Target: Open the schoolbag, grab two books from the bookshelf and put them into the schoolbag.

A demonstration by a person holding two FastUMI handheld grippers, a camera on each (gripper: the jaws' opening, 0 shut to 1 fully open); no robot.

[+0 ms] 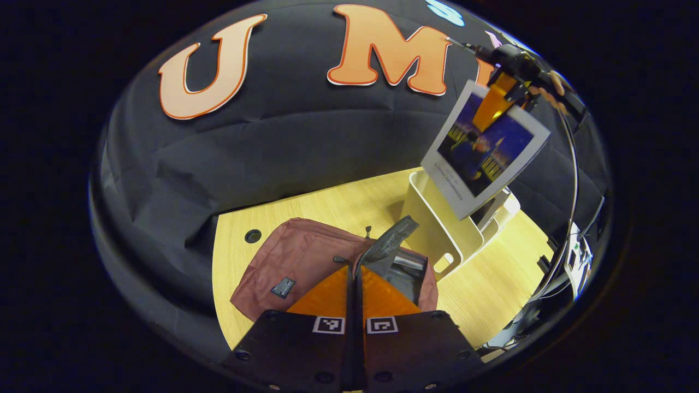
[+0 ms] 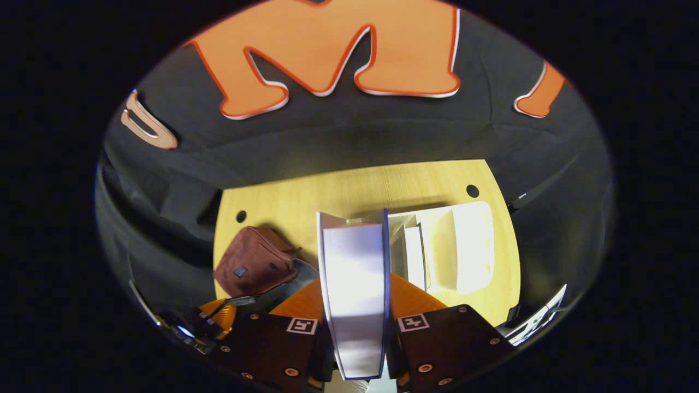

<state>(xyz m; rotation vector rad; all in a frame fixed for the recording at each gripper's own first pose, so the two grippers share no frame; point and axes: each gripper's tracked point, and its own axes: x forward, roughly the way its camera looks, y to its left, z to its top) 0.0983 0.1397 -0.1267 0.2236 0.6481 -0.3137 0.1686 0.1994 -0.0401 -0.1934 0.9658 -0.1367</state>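
**Book's in the air, bag's being held open — now just line it up**

Your right gripper (image 2: 354, 327) is clamping a book (image 2: 355, 284) between both fingers; in the left gripper view it's hanging at the upper right, above the white bookshelf (image 1: 437, 229). Your left gripper (image 1: 355, 322) is sitting with its fingers closed down to a thin slit right at the zipper edge of the reddish schoolbag (image 1: 295, 262), low in the centre of the frame on the wooden surface (image 1: 491, 289). I can't tell if they're actually pinching fabric.

The mouth is looking pretty narrow, so I'd be pulling that flap up and back while you're swinging the book over, then slide it in spine or edge first.
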